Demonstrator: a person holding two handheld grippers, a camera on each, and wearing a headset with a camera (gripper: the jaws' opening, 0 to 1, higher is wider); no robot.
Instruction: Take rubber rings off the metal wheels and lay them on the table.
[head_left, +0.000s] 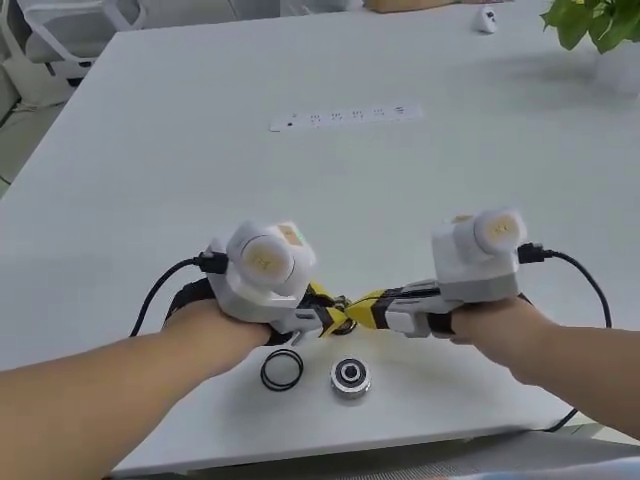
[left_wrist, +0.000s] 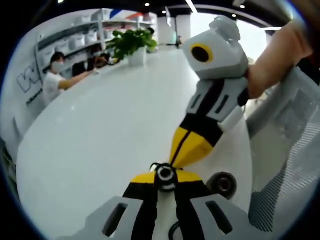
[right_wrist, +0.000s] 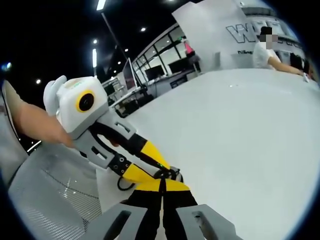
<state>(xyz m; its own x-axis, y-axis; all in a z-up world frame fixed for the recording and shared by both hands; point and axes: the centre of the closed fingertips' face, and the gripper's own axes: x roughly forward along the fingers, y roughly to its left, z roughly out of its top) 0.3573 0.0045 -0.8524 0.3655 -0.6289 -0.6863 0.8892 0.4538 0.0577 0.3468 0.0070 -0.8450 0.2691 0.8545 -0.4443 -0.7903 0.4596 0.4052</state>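
Pinching small wheel (left_wrist: 165, 174), left gripper (head_left: 337, 321) narrow, lower centre | right gripper (head_left: 353, 311) narrow on its black ring (right_wrist: 170, 173) | loose ring (head_left: 282, 369), bare wheel (head_left: 350, 376) just below on table (head_left: 300, 200)

A broad matte white table (head_left: 200, 150) carries a flat white power strip (head_left: 345, 117) near its middle, with a green leafy potted plant (head_left: 590, 22) at its far right corner and a pale office chair (head_left: 60, 30) beyond the far left. Bright ceiling strip lights (right_wrist: 101, 5) shine above glass-walled offices (right_wrist: 165, 57) and a white wall with grey lettering (right_wrist: 250, 32).
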